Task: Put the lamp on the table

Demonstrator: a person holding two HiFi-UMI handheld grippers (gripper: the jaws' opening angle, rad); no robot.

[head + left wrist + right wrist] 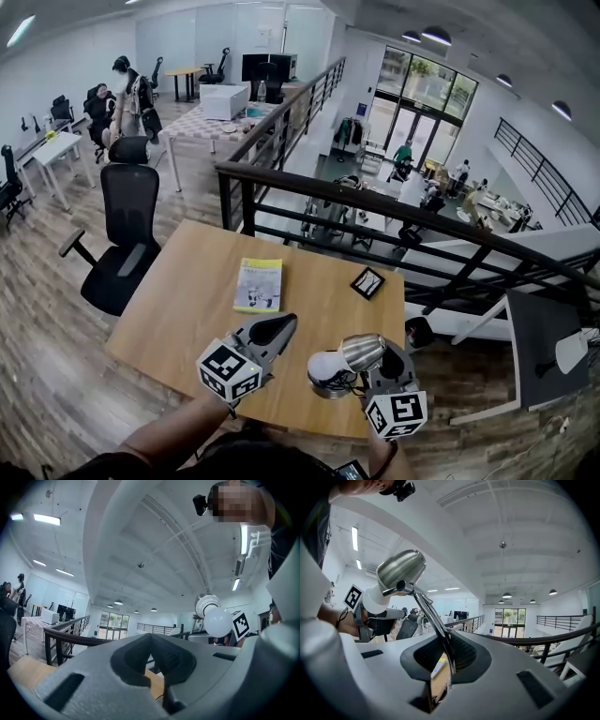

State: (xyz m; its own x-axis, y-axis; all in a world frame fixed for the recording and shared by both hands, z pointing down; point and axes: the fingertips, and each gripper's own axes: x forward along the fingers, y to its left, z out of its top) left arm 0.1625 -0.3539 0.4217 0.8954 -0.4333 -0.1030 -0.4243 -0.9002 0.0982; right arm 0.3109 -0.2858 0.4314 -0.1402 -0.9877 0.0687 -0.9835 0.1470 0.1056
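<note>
Silver-shaded, the lamp is held over the near edge of the wooden table, its thin metal stem pinched between the jaws of the right gripper. Its white bulb is turned toward the left gripper, whose jaws are pressed together on nothing. A yellow-green book and a small black frame are seen lying farther in on the table.
</note>
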